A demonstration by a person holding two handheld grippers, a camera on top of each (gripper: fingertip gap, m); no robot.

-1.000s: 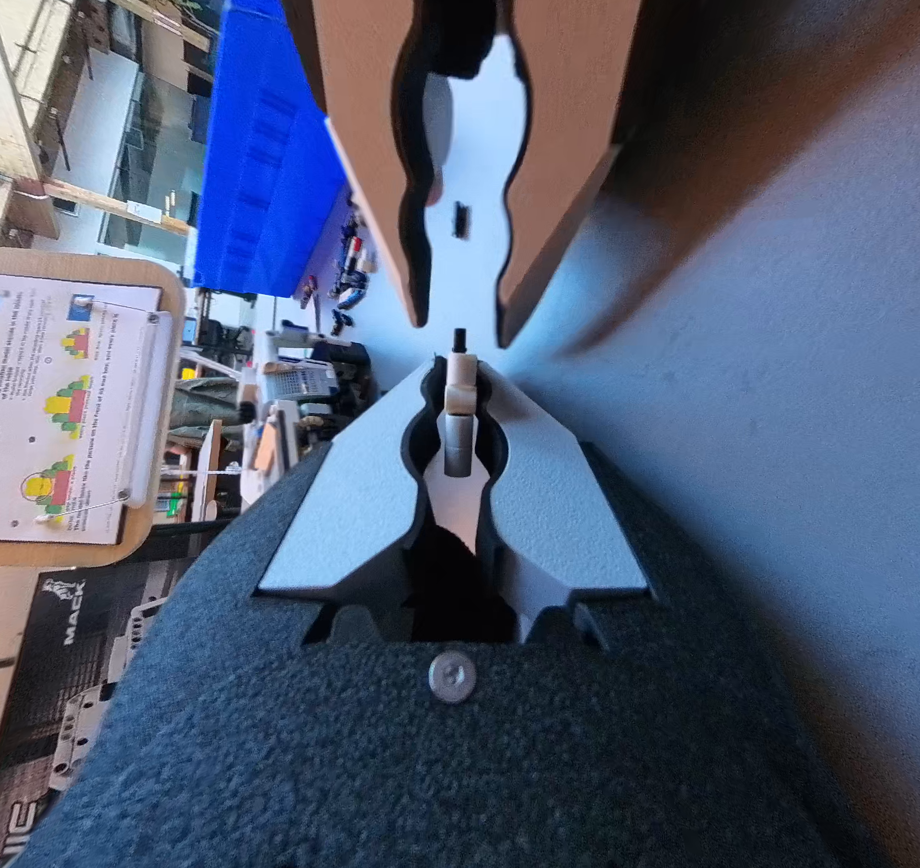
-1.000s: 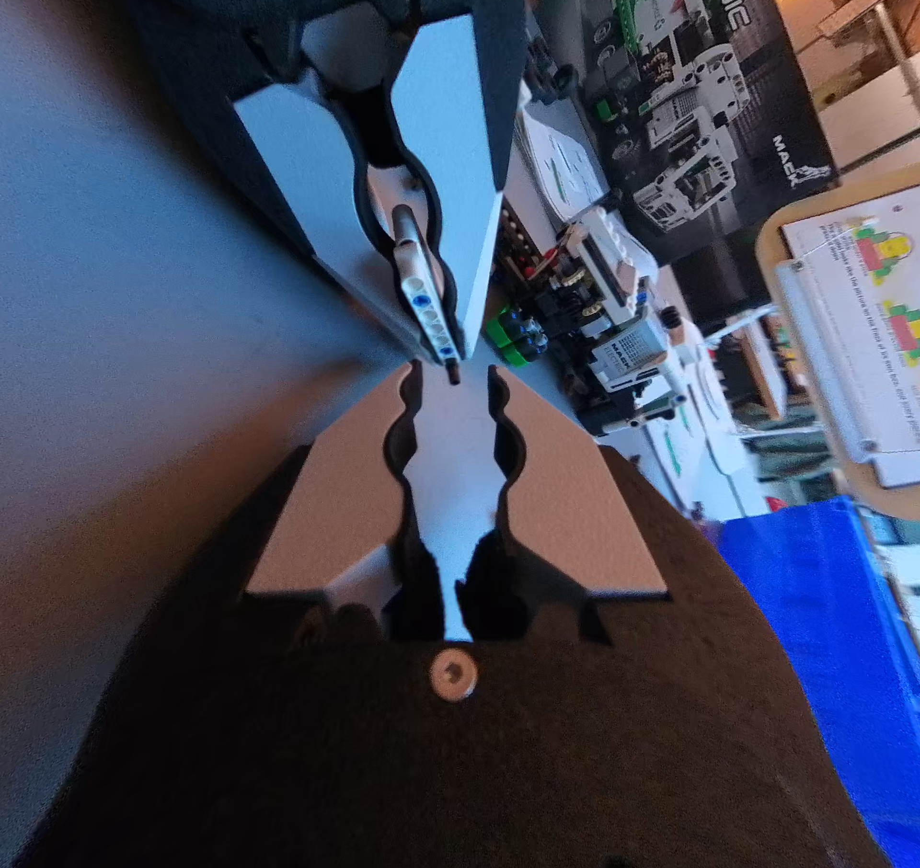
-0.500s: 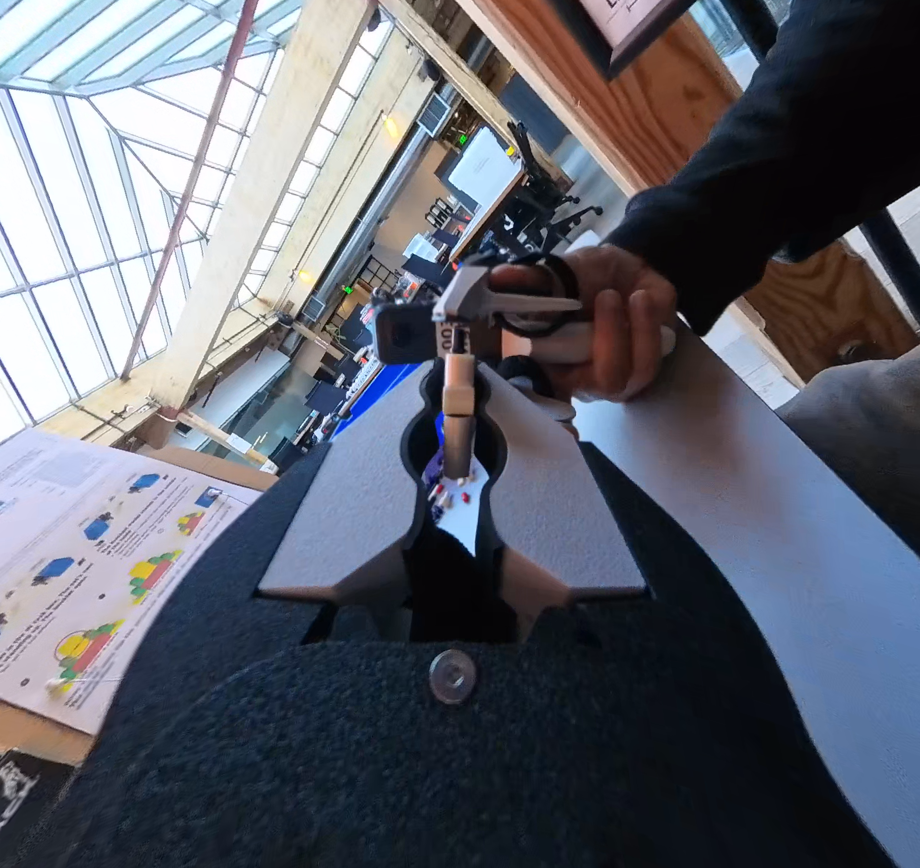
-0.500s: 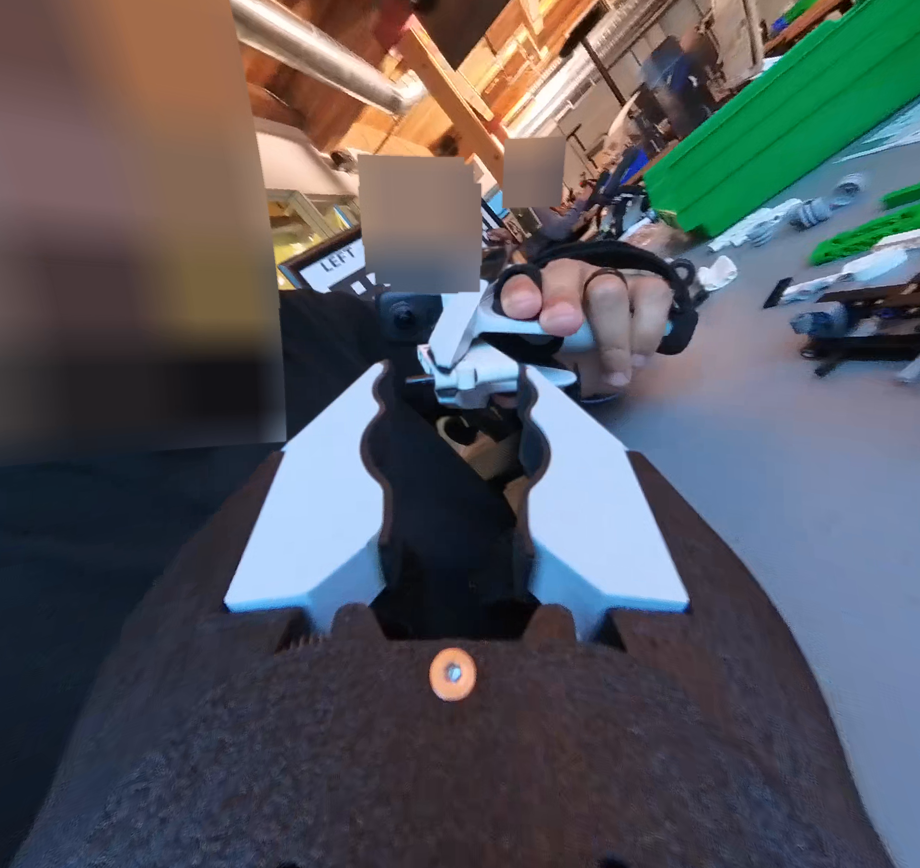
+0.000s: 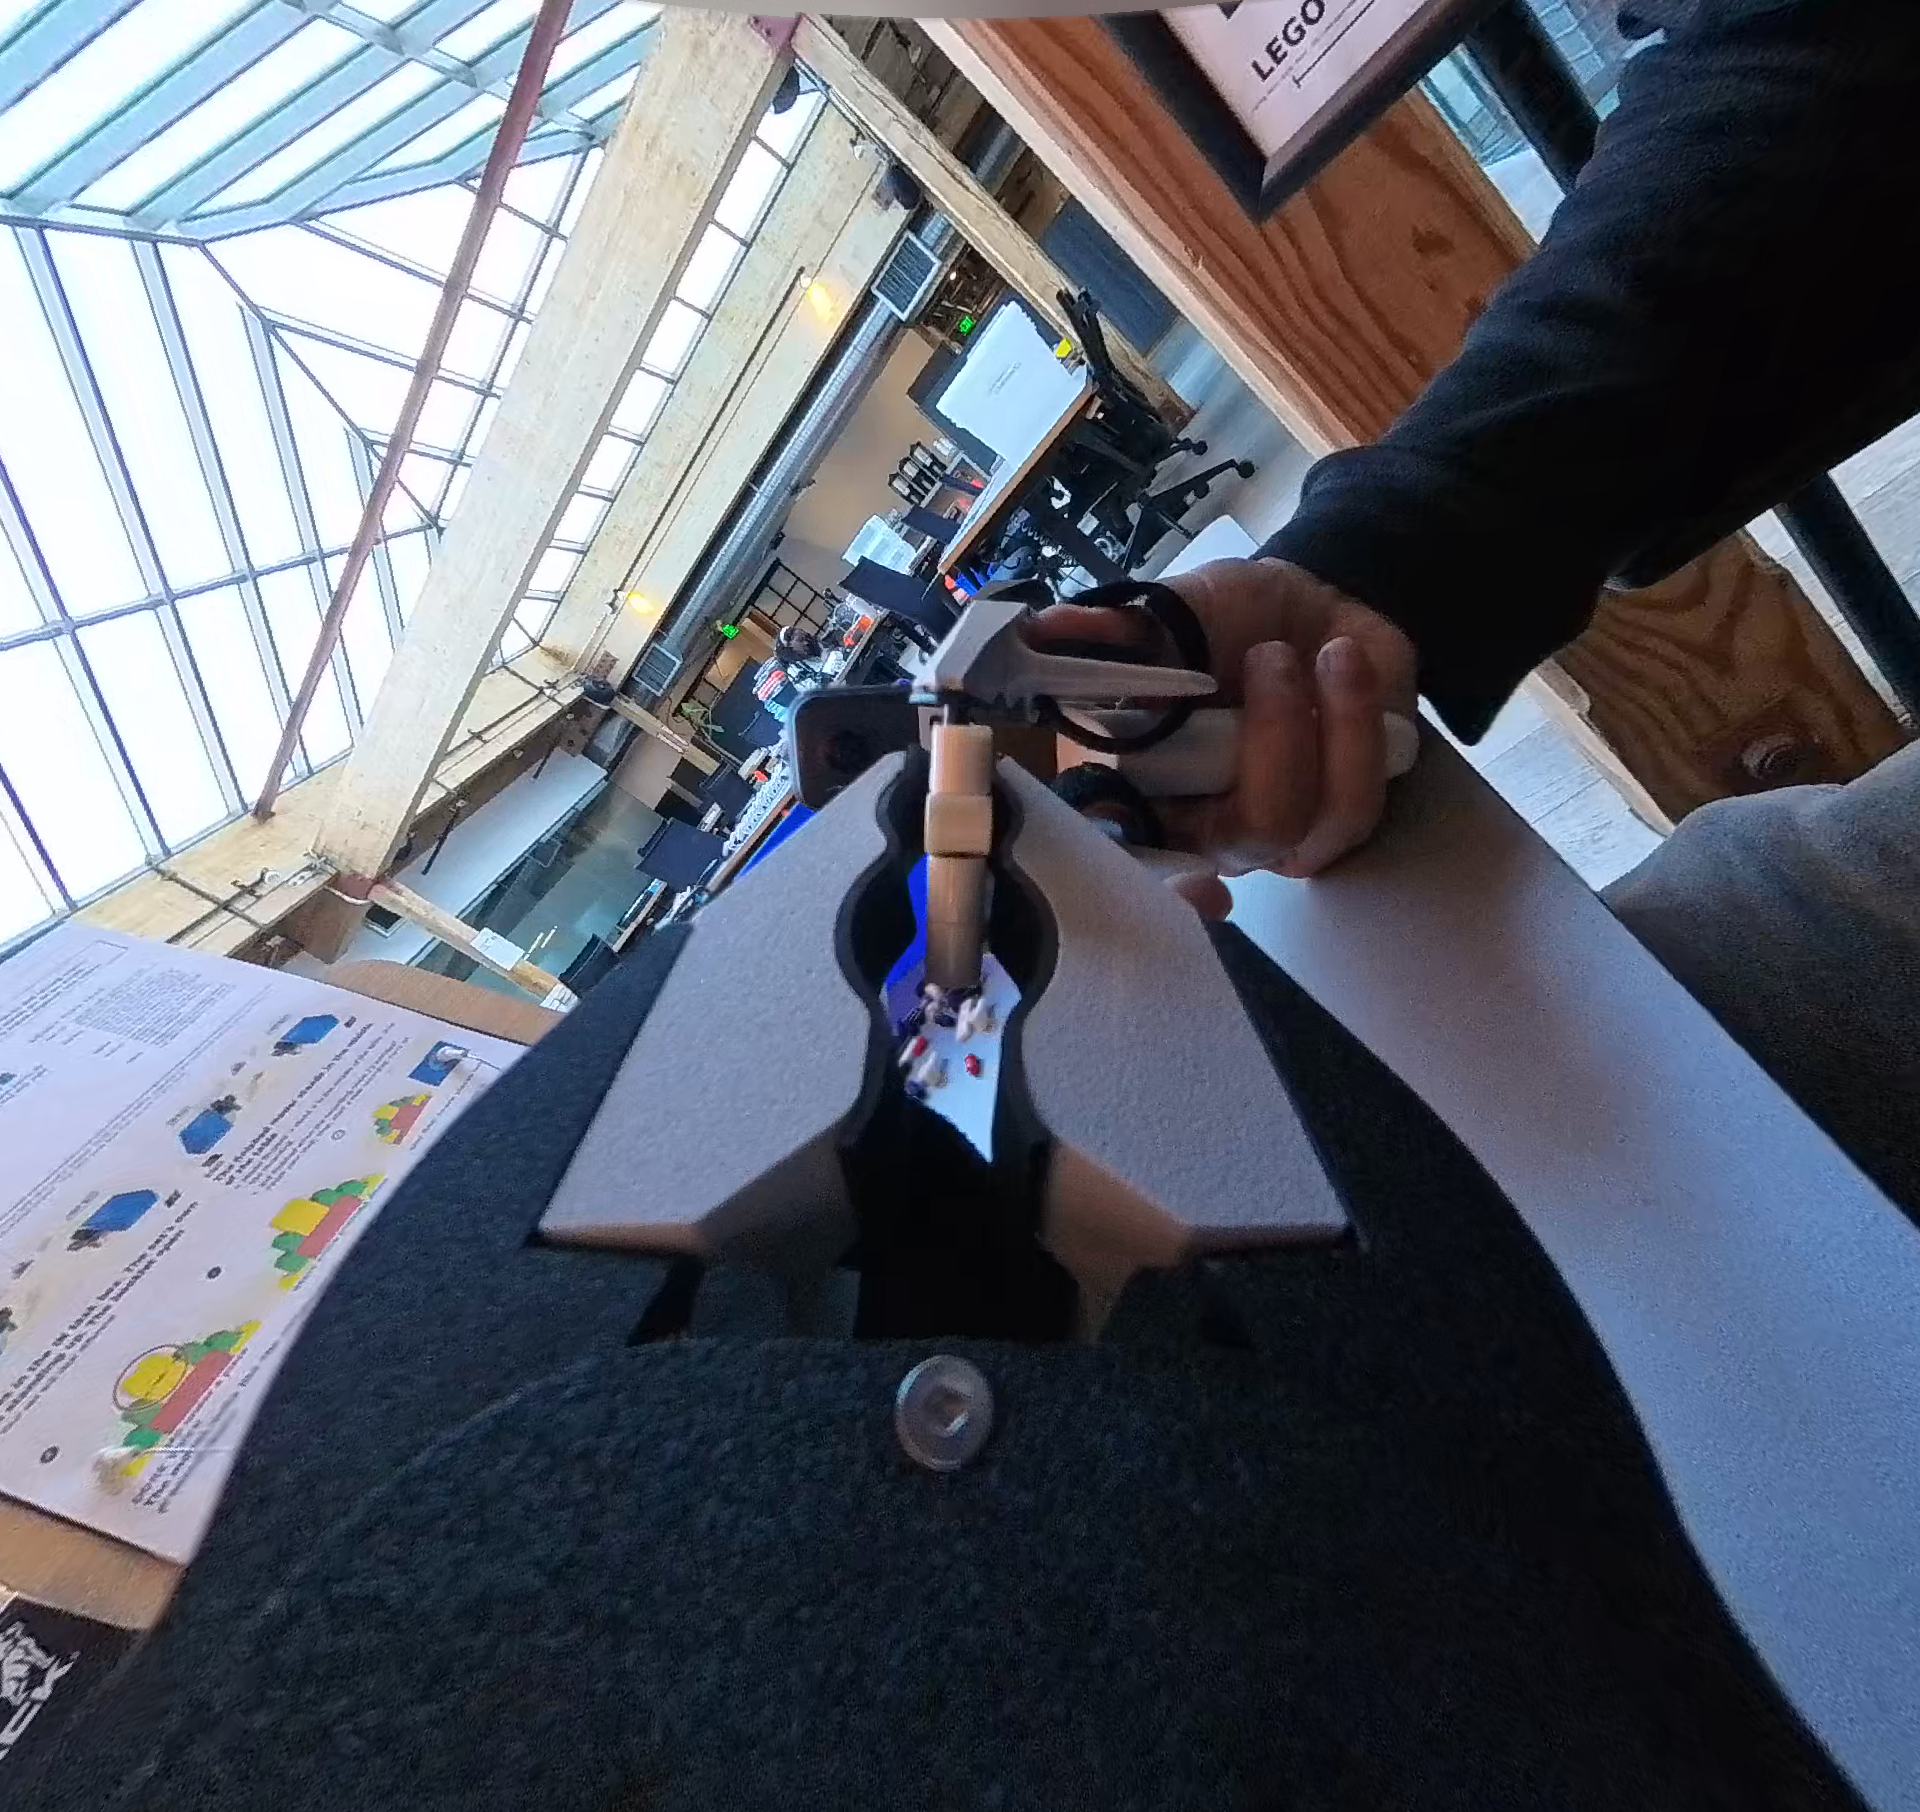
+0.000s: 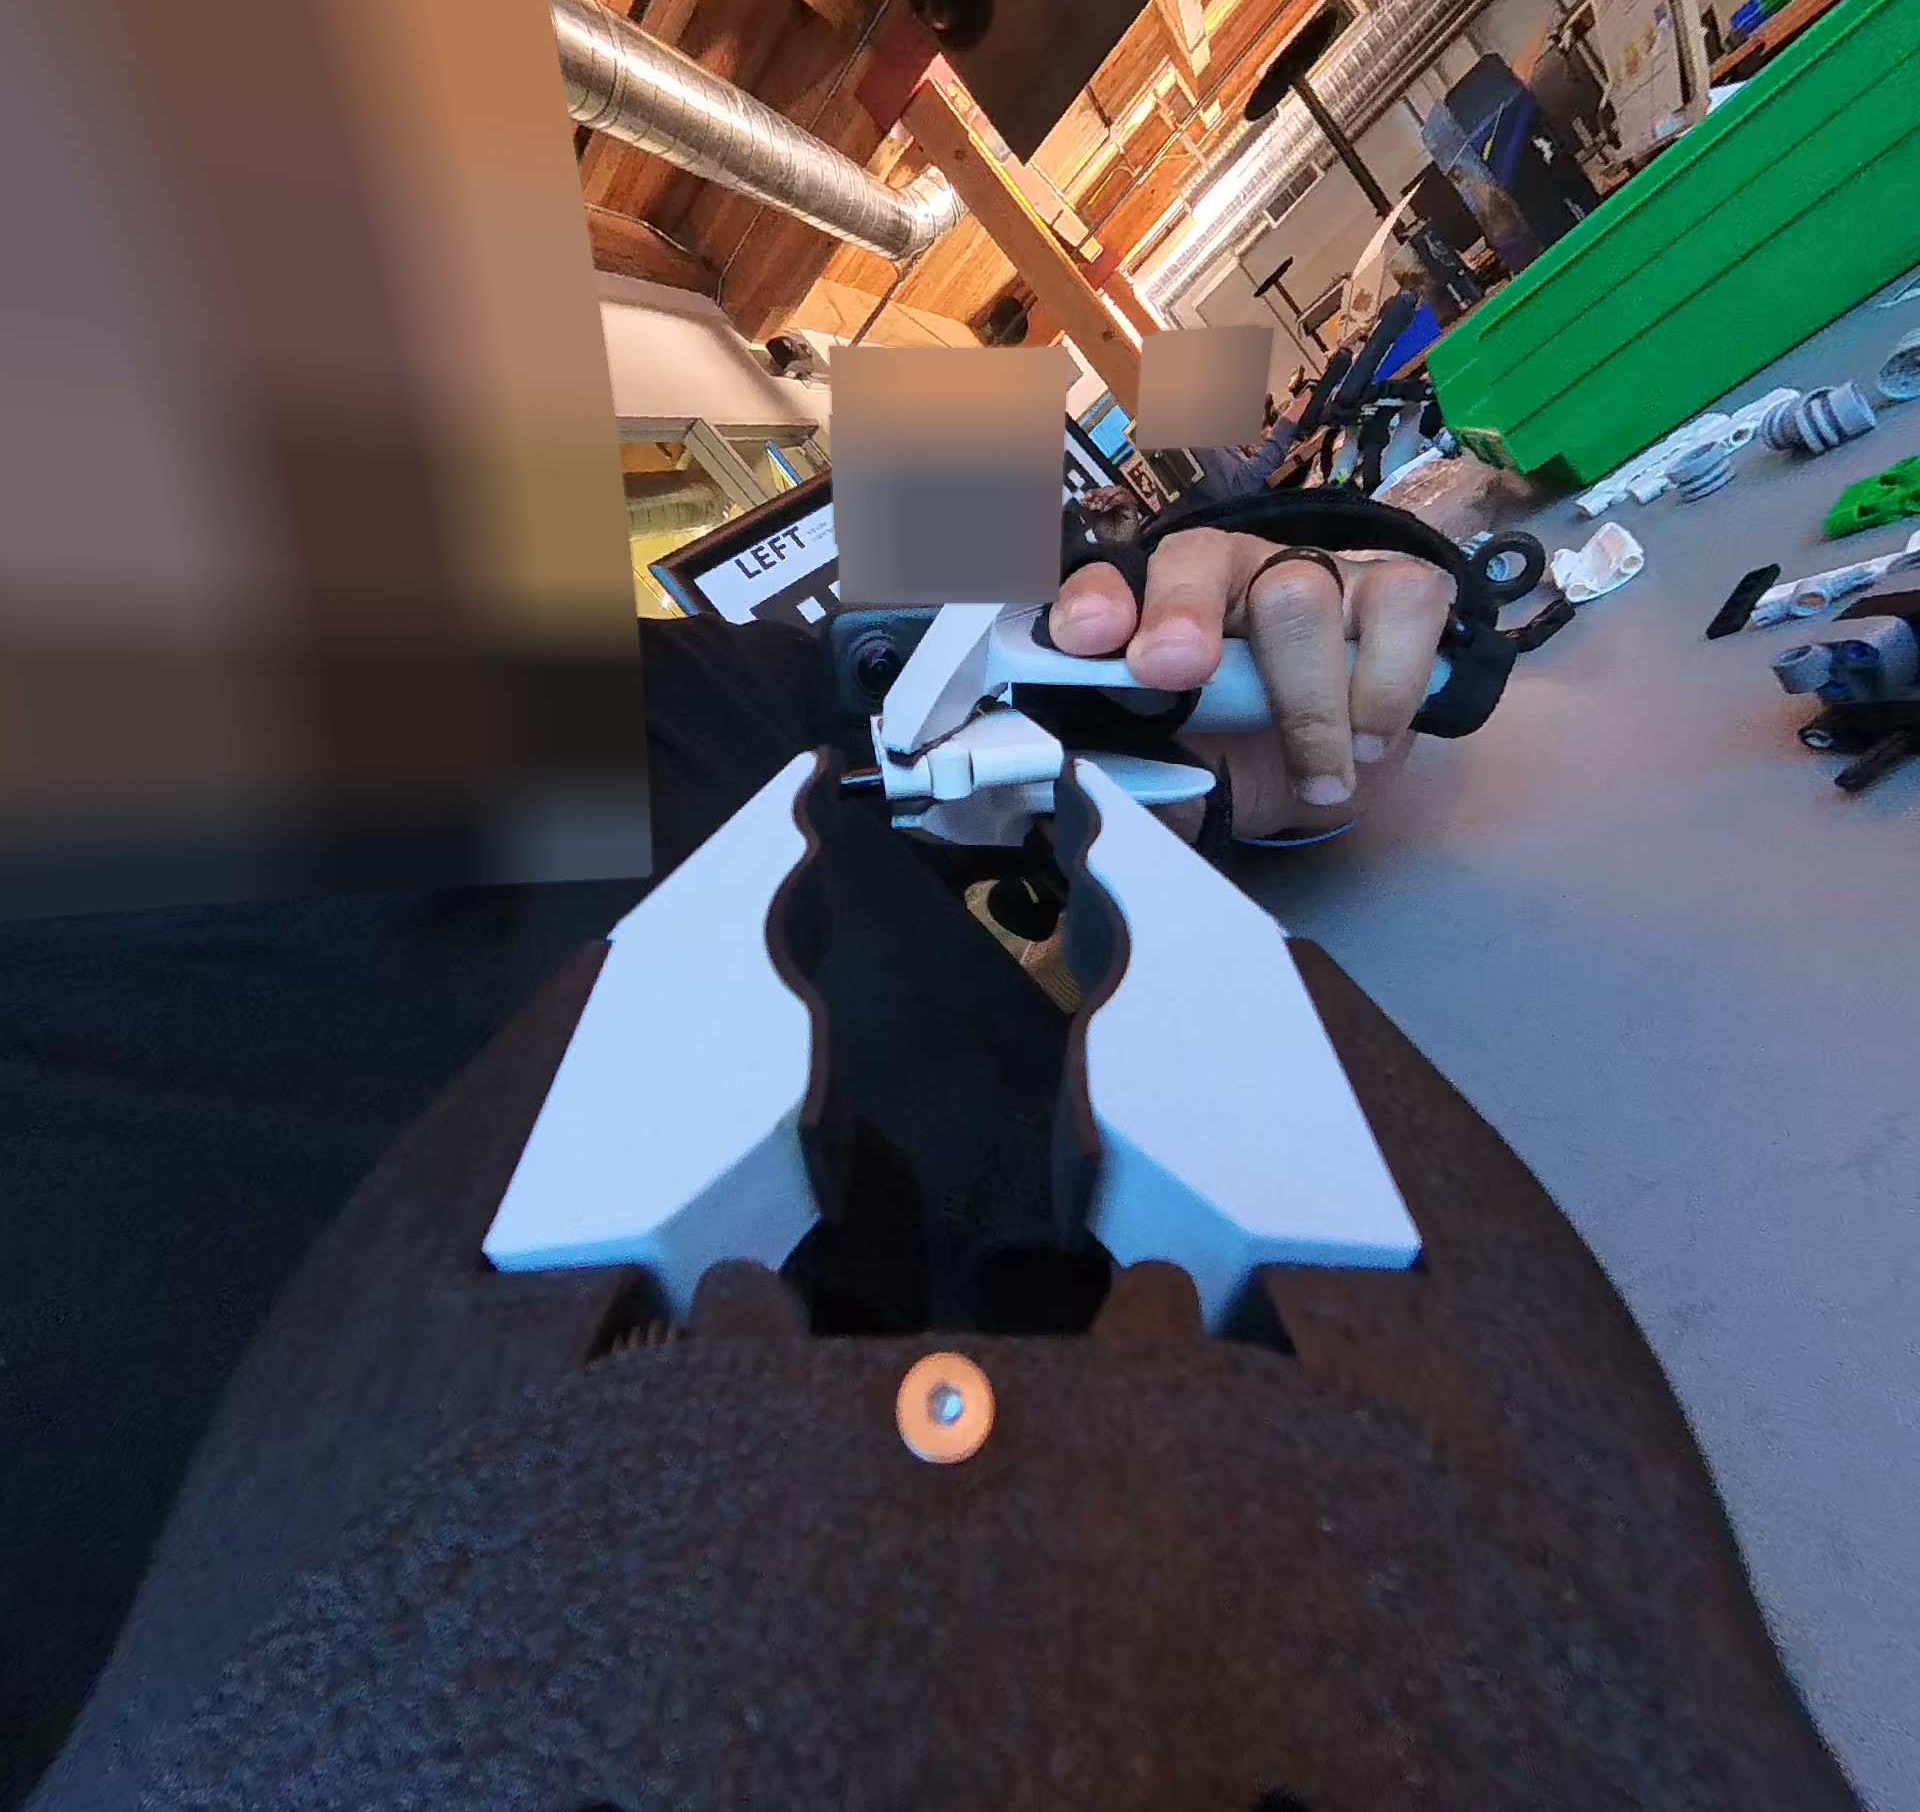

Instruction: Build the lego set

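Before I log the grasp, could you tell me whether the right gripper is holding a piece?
No, the right gripper stands open with nothing between its fingers; the left gripper holds the tan piece.

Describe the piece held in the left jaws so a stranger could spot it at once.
In the left wrist view, find the two pale grey fingers at the centre. Clamped upright between them is a slim tan lego piece, its tip reaching past them. Unlike the tiny red and white bits scattered on the table behind, it is long, jointed and beige.

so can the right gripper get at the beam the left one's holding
Probably yes. The right gripper is open and empty and points straight at the left gripper, which is shut on the beam. The beam's end pokes just past the tips, and nothing shows between them.
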